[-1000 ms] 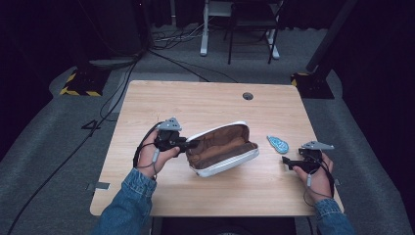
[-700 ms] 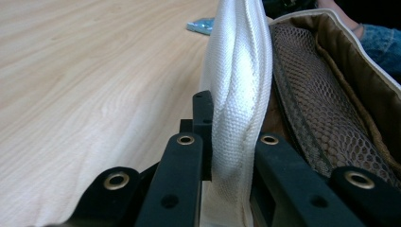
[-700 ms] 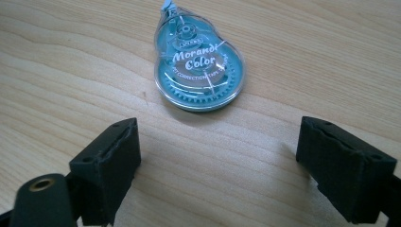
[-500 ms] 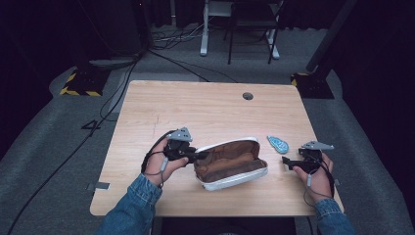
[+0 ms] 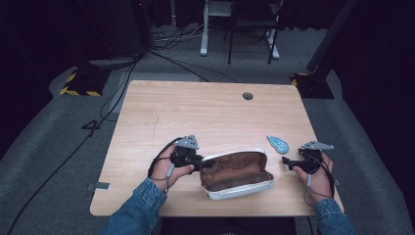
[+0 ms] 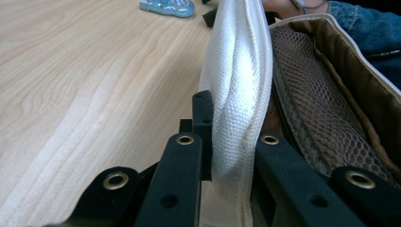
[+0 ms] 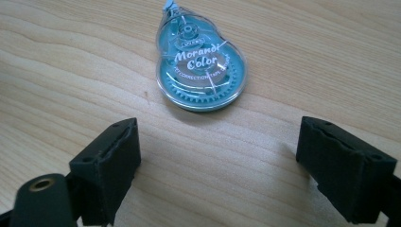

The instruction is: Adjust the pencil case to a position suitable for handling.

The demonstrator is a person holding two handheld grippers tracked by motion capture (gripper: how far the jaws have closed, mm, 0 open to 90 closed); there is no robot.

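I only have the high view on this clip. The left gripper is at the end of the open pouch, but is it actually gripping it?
Observer: Yes. In the left gripper view, the left gripper has its jaws shut on the white woven wall of the pouch.
Operator: And what is inside the pouch?
Observer: A brown mesh pocket lines the inside; I see nothing loose in the part that shows.
Operator: What is the small blue thing near the right hand?
Observer: A teal correction tape dispenser printed "Morandi Color". It lies flat on the table, ahead of the open right gripper, not between its jaws.
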